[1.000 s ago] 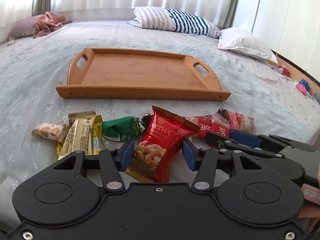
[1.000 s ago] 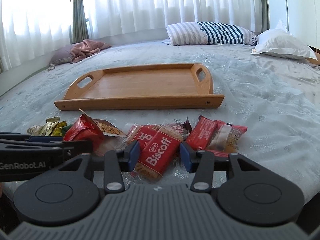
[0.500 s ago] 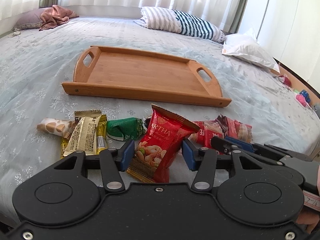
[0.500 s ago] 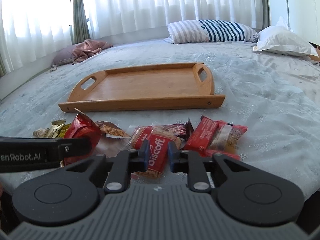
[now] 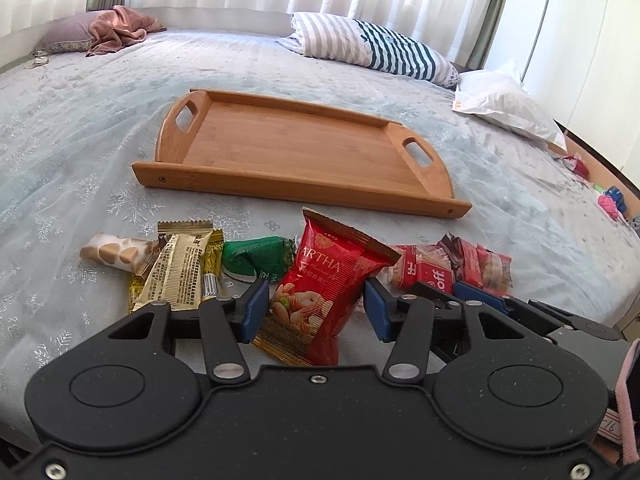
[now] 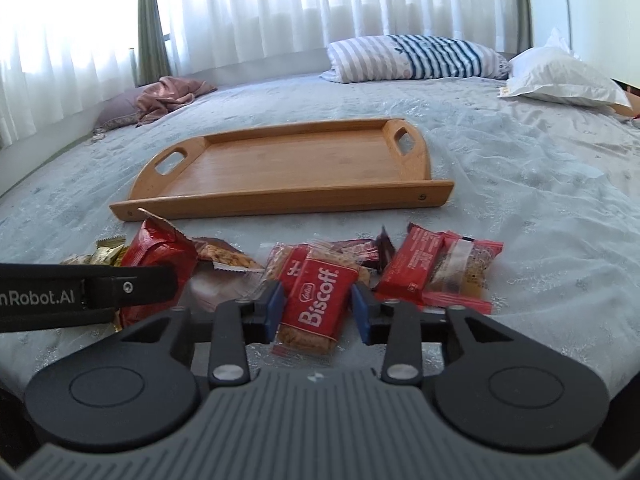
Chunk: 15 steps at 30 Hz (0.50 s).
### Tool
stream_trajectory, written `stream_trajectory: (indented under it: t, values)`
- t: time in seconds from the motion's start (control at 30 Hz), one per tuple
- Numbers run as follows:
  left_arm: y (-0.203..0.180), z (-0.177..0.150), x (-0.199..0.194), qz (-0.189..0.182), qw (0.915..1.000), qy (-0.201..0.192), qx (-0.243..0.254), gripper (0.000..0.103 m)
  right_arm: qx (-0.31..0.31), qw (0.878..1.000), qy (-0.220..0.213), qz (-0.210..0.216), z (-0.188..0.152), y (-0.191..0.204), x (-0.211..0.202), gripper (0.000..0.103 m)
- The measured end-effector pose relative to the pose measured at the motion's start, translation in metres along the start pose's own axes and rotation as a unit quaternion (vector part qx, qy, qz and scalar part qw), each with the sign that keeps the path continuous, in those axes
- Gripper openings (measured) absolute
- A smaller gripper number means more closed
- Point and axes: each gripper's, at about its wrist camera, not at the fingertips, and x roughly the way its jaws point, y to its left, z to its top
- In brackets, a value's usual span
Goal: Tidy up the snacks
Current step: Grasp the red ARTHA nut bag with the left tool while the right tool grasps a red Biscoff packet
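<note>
Snacks lie in a loose row on the near part of a pale patterned bedspread (image 5: 80, 128), and a bare wooden tray (image 5: 296, 148) with cut-out handles sits just beyond them, toward the far side.

In the left wrist view, the left gripper (image 5: 316, 308) has its blue pads pressed against both sides of a red Artha snack bag (image 5: 324, 292), which stands tilted between them with its top edge pointing toward the tray. To the left of it lie a green wrapped candy (image 5: 256, 258), a gold-wrapped bar (image 5: 180, 268) and a nougat piece (image 5: 116, 254) at the far left of the row.

In the right wrist view, the right gripper (image 6: 318, 308) has just been closing its jaws, and a red Biscoff biscuit pack (image 6: 320, 304) is between them; the blue pads touch its two long edges, so it is grasped. Another Biscoff pack lies under and behind it. To the right sit a red wafer packet (image 6: 416, 264) and a clear-windowed red packet (image 6: 464, 268), touching each other. To the left, the other gripper's black finger crosses in front of the red bag.

At the far end of the bed rest a striped pillow (image 6: 416, 58), a white pillow (image 6: 560, 78) and a crumpled pink cloth (image 6: 168, 94), with white curtains behind.
</note>
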Motion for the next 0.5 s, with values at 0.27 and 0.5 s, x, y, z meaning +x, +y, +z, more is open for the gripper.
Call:
stream_trajectory:
  t: [0.27, 0.5]
  values:
    - [0.001, 0.008, -0.006, -0.015, 0.9998, -0.010, -0.008, 0.049, 0.035, 0.999, -0.016, 0.021, 0.008, -0.012, -0.012, 0.040]
    - [0.002, 0.029, -0.002, -0.019, 0.9995, -0.023, -0.007, 0.049, 0.015, 0.998, -0.047, 0.034, 0.030, -0.014, -0.015, 0.040]
